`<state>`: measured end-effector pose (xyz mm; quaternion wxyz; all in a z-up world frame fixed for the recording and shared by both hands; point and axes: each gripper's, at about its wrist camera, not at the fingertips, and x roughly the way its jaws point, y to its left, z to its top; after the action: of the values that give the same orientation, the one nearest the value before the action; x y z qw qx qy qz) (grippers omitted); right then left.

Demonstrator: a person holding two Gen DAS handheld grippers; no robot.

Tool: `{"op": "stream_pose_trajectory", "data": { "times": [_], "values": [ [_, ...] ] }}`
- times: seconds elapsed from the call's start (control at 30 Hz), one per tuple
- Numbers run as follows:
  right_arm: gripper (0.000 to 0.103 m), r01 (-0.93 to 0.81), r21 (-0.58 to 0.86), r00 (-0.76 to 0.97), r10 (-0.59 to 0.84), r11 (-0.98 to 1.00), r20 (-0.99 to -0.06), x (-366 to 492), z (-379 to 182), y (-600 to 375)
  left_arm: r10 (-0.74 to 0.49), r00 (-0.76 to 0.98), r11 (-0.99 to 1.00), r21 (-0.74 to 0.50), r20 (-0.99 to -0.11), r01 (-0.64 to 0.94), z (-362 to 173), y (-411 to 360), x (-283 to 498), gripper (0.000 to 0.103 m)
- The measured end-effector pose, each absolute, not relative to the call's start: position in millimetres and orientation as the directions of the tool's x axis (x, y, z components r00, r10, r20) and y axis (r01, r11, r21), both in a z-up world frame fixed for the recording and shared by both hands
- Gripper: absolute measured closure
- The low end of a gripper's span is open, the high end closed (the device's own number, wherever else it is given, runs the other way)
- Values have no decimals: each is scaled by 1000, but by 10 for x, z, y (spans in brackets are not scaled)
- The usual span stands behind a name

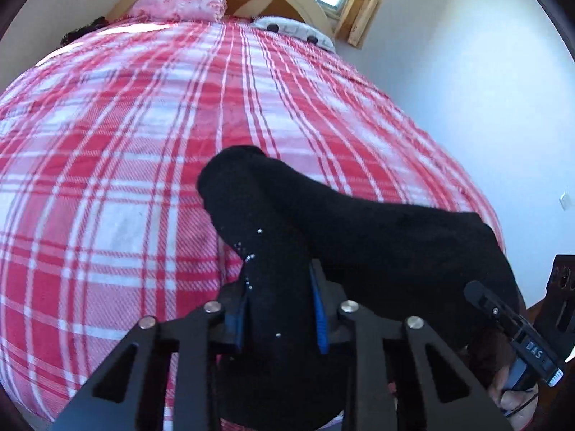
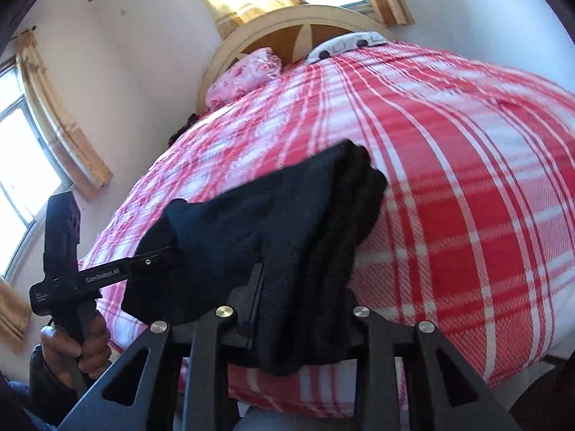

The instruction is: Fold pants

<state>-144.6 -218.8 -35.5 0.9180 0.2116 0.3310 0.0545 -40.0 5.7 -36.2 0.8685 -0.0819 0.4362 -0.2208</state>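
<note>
The black pants (image 1: pixel 341 230) hang bunched between both grippers above the foot of a bed with a red and white plaid cover (image 1: pixel 125 165). My left gripper (image 1: pixel 278 309) is shut on one end of the pants, blue pads (image 1: pixel 320 309) pressed against the cloth. My right gripper (image 2: pixel 305 309) is shut on the other end of the pants (image 2: pixel 287 215); the cloth hides its fingertips. The right gripper also shows at the lower right of the left wrist view (image 1: pixel 510 319). The left gripper shows at the left of the right wrist view (image 2: pixel 151 258).
The plaid bed (image 2: pixel 449 179) fills both views. A pink pillow (image 1: pixel 187 1) and a white spotted pillow (image 1: pixel 294 30) lie by the round wooden headboard (image 2: pixel 287 32). Windows with wooden frames (image 2: pixel 43 133) are on the walls. A white wall (image 1: pixel 467 89) runs along the bed's right side.
</note>
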Motion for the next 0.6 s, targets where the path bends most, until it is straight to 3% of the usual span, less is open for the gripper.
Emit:
{"op": "stream_pose_trajectory", "data": {
  "times": [0.17,0.37,0.47,0.6],
  "values": [
    [74,-142,388,787,341,911,-513,-1101,181,-1788,-354,683,935,-246,-639,255,104,434,-336,76],
    [74,-354,384,760,502,853,-414,-238,580,-1171,-136,804,986,-157,-578,53,437,1273,54,76],
    [74,-433,406,724,578,805,-376,380,551,-828,-18,821,992,-113,-570,-57,392,1672,324,76],
    [73,-438,448,670,615,779,-415,1160,165,-391,105,783,986,-39,-612,-163,68,2054,687,76]
  ]
}}
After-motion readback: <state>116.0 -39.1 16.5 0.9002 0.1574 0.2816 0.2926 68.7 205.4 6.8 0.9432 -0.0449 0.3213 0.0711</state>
